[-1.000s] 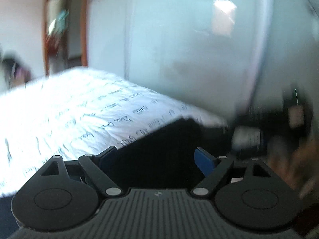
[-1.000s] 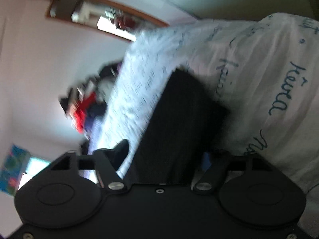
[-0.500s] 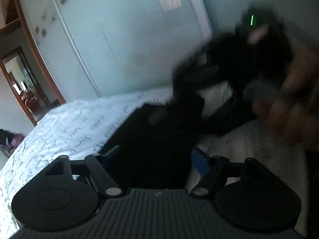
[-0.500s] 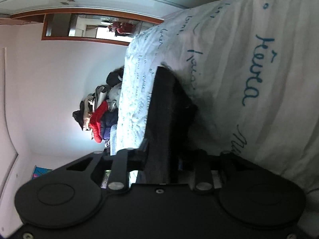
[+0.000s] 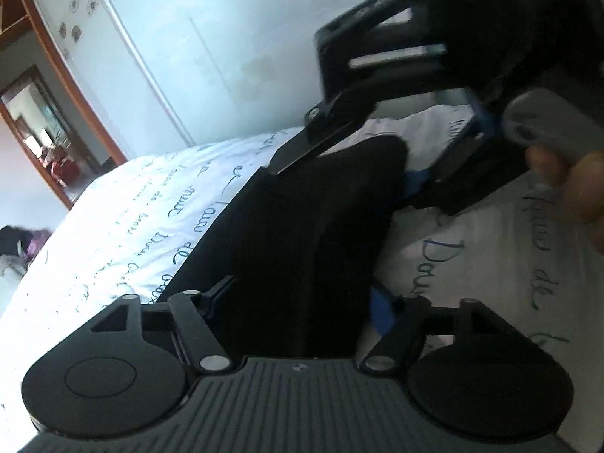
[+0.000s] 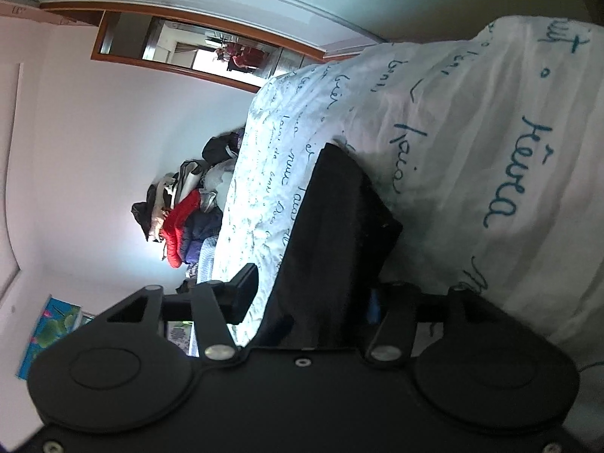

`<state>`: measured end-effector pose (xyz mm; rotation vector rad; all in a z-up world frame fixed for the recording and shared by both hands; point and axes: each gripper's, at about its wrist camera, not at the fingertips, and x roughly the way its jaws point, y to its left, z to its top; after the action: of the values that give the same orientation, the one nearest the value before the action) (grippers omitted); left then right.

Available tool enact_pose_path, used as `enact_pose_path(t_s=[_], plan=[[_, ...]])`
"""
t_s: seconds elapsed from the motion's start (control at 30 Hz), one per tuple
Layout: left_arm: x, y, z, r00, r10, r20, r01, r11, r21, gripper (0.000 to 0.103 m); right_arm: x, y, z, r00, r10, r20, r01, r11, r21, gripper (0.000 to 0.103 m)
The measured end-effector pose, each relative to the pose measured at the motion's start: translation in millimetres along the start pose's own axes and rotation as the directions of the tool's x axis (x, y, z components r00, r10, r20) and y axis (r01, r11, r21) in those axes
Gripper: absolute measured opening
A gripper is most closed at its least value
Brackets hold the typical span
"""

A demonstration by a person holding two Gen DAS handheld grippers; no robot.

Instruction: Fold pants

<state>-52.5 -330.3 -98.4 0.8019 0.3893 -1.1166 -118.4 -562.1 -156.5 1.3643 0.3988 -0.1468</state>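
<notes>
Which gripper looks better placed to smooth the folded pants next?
Probably the right gripper: its jaws look open around the black fabric pants, while the left gripper seems clamped on them.

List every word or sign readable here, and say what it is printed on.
"de": dark script on the white bedsheet, left wrist view.
Larger blue script on the same bedsheet, right wrist view: rotated, not surely readable.
Remaining script lines: too small or blurred.
Black folded pants, hand-held grippers: no text.
</notes>
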Motion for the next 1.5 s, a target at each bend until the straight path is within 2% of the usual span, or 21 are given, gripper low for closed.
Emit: enact_pose_path(t_s=[0.03, 0.07, 0.1, 0.17, 0.23, 0.3, 0.47, 0.57, 0.77, 0.83, 0.9, 1.03, 1.1, 1.17, 1.23, 1.27, 1.3, 1.37, 1.4, 1.47, 1.5], plan=[[6, -4, 6, 1.000, -0.013, -0.003, 0.013, 1.000, -0.005, 0.040, 0, 1, 0, 1.000, -0.002, 0.001, 0.002, 1.000, -0.001, 0.058], [6, -6, 7, 0.999, -0.035, -0.008, 0.035, 0.999, 0.001, 0.026, 0, 1, 0, 1.000, -0.006, 0.004, 0.006, 1.000, -0.004, 0.059], [5, -10, 7, 1.000, -0.029, -0.003, 0.029, 0.999, 0.015, 0.023, -1, 2, -1, 1.000, -0.007, 0.006, 0.007, 1.000, -0.009, 0.061], [6, -14, 7, 1.000, -0.013, -0.004, 0.014, 1.000, 0.028, 0.023, -4, 4, -2, 1.000, -0.006, 0.014, 0.006, 1.000, -0.011, 0.063], [3, -11, 7, 1.000, -0.025, 0.001, 0.025, 1.000, -0.006, 0.022, -9, 5, -1, 0.999, -0.005, 0.032, 0.005, 1.000, -0.018, 0.063], [0, -6, 8, 1.000, -0.024, 0.005, 0.024, 0.999, -0.039, 0.015, -11, 5, 0, 0.999, 0.005, 0.039, -0.004, 1.000, -0.023, 0.066], [-3, 2, 8, 0.999, -0.035, 0.014, 0.036, 0.995, -0.090, 0.012, -3, -10, 20, 1.000, 0.019, 0.020, -0.021, 0.995, 0.093, 0.067], [2, 7, 5, 0.999, -0.043, 0.010, 0.044, 0.990, -0.136, 0.012, 0, -13, 36, 1.000, 0.008, -0.007, -0.007, 0.994, 0.112, 0.068], [2, 9, 3, 0.999, -0.047, 0.012, 0.048, 0.984, -0.172, 0.011, 11, 5, 37, 0.998, -0.020, -0.066, 0.022, 0.999, 0.023, 0.072], [3, 11, 2, 0.999, -0.052, 0.012, 0.053, 0.982, -0.181, 0.011, 18, 4, 39, 0.998, -0.018, -0.067, 0.018, 1.000, -0.004, 0.063], [3, 13, 0, 0.999, -0.052, 0.011, 0.053, 0.979, -0.196, 0.011, 25, 7, 39, 0.997, -0.025, -0.073, 0.021, 0.998, -0.054, 0.010], [1, 16, -6, 0.999, -0.052, 0.012, 0.053, 0.960, -0.276, 0.013, 32, 18, 38, 0.994, -0.047, -0.094, 0.035, 0.991, -0.129, 0.010], [-3, 16, -9, 0.999, -0.040, 0.025, 0.045, 0.954, -0.298, 0.016, 33, 28, 38, 0.993, -0.055, -0.105, 0.037, 0.986, -0.164, 0.010], [-9, 18, -10, 0.999, -0.028, 0.041, 0.039, 0.943, -0.330, 0.029, 32, 42, 37, 0.993, -0.023, -0.116, 0.002, 0.983, -0.184, 0.010], [-14, 23, -12, 0.999, -0.015, 0.037, 0.028, 0.921, -0.389, 0.035, 34, 59, 32, 0.990, 0.010, -0.143, -0.041, 0.975, -0.220, 0.010], [-19, 27, -14, 0.999, -0.008, 0.036, 0.023, 0.902, -0.430, 0.042, 36, 71, 28, 0.987, 0.028, -0.161, -0.069, 0.965, -0.252, 0.010], [-26, 33, -18, 0.999, -0.013, 0.048, 0.034, 0.879, -0.475, 0.045, 37, 78, 23, 0.982, 0.045, -0.183, -0.095, 0.957, -0.274, 0.010], [-54, 48, -30, 0.995, -0.057, 0.087, 0.096, 0.827, -0.554, 0.058, 42, 95, 15, 0.974, 0.057, -0.221, -0.129, 0.936, -0.328, 0.010], [-73, 55, -38, 0.989, -0.076, 0.123, 0.134, 0.804, -0.579, 0.064, 44, 103, 10, 0.970, 0.052, -0.236, -0.138, 0.921, -0.364, 0.010], [-112, 73, -62, 0.973, -0.082, 0.214, 0.198, 0.768, -0.608, 0.086, 49, 113, 0, 0.964, 0.039, -0.263, -0.150, 0.896, -0.417, 0.010], [-130, 85, -74, 0.967, -0.068, 0.247, 0.211, 0.759, -0.616, 0.088, 54, 117, -3, 0.961, 0.031, -0.275, -0.153, 0.886, -0.437, 0.010]])
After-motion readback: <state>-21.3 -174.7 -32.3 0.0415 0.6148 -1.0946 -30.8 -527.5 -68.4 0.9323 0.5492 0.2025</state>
